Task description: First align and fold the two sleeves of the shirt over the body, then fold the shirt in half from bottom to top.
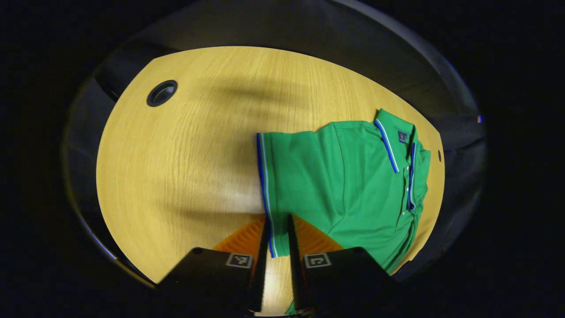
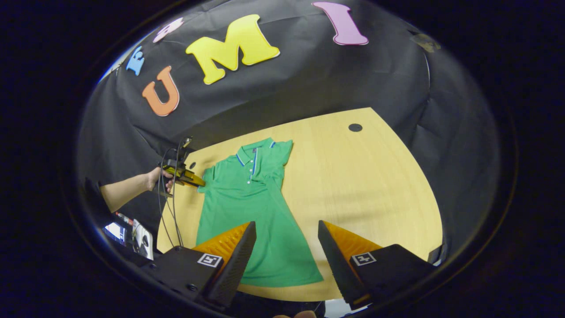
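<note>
A green polo shirt point(image 2: 251, 207) with blue-and-white trim lies flat, face up, on the wooden table point(image 2: 375, 185), collar toward the far wall. Both sleeves are spread out. In the left gripper view the shirt point(image 1: 353, 185) lies to the right. The striped corner of one sleeve point(image 1: 271, 229) sits between the fingers of my left gripper point(image 1: 278, 240), which are close together with a narrow gap. The right gripper view shows that left gripper point(image 2: 190, 178), held by a hand point(image 2: 156, 176), at the sleeve tip. My right gripper point(image 2: 287, 229) hovers wide open over the shirt's lower part, holding nothing.
A round black cable hole point(image 2: 355, 127) is set in the table at the far right, also seen as the cable hole point(image 1: 162, 92) in the left gripper view. Cables point(image 2: 170, 212) hang from the left gripper. Some small devices point(image 2: 132, 236) lie below the table's left edge.
</note>
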`<state>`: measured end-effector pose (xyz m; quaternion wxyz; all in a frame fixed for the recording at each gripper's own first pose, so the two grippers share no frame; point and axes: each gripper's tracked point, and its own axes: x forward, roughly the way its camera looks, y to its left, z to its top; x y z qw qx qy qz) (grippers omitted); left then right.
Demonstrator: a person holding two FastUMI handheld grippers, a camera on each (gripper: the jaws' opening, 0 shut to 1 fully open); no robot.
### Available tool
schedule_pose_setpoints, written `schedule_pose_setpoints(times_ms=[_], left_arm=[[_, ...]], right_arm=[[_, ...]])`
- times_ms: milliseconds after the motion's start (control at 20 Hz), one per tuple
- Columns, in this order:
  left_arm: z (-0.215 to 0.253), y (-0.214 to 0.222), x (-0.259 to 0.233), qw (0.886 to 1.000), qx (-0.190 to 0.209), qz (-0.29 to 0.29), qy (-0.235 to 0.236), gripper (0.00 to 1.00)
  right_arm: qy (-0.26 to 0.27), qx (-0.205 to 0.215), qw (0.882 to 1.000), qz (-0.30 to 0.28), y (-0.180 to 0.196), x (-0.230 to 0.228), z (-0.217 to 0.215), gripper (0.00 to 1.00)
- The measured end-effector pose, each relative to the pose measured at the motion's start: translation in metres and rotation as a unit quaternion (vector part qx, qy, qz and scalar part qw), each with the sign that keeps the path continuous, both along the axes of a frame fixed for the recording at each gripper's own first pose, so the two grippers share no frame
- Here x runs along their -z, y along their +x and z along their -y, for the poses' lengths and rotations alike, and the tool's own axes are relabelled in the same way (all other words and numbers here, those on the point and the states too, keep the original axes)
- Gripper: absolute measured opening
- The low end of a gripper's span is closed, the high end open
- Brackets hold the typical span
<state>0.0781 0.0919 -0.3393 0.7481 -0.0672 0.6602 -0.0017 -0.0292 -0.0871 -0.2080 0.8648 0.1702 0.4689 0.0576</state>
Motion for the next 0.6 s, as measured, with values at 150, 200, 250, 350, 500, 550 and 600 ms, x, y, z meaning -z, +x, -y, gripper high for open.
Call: schedule_pose_setpoints(times_ms=[150, 200, 250, 350, 500, 550, 600], left_arm=[[0.016, -0.003, -0.002, 1.000, -0.009, -0.004, -0.030, 0.05], [0.021, -0.002, -0.005, 0.999, -0.011, 0.002, -0.038, 0.04], [0.023, 0.002, -0.010, 0.999, -0.009, 0.015, -0.038, 0.03], [0.024, 0.006, -0.027, 0.999, 0.003, 0.040, -0.035, 0.04], [0.032, 0.012, -0.052, 0.997, 0.034, 0.069, -0.024, 0.04], [0.038, 0.013, -0.059, 0.996, 0.048, 0.075, -0.020, 0.03], [0.045, 0.014, -0.063, 0.995, 0.061, 0.080, -0.016, 0.04]], right_arm=[[0.006, 0.004, 1.000, -0.002, 0.000, 0.001, -0.002, 0.90], [0.001, 0.005, 1.000, 0.002, 0.000, 0.001, -0.001, 0.90], [-0.004, 0.007, 1.000, 0.009, 0.001, -0.001, 0.002, 0.90], [-0.002, 0.010, 1.000, 0.017, 0.001, -0.005, 0.001, 0.90], [0.016, 0.023, 0.999, 0.017, -0.007, -0.002, -0.003, 0.84], [0.021, 0.027, 0.999, 0.017, -0.010, -0.003, -0.004, 0.90], [0.023, 0.030, 0.999, 0.019, -0.013, -0.004, -0.004, 0.90]])
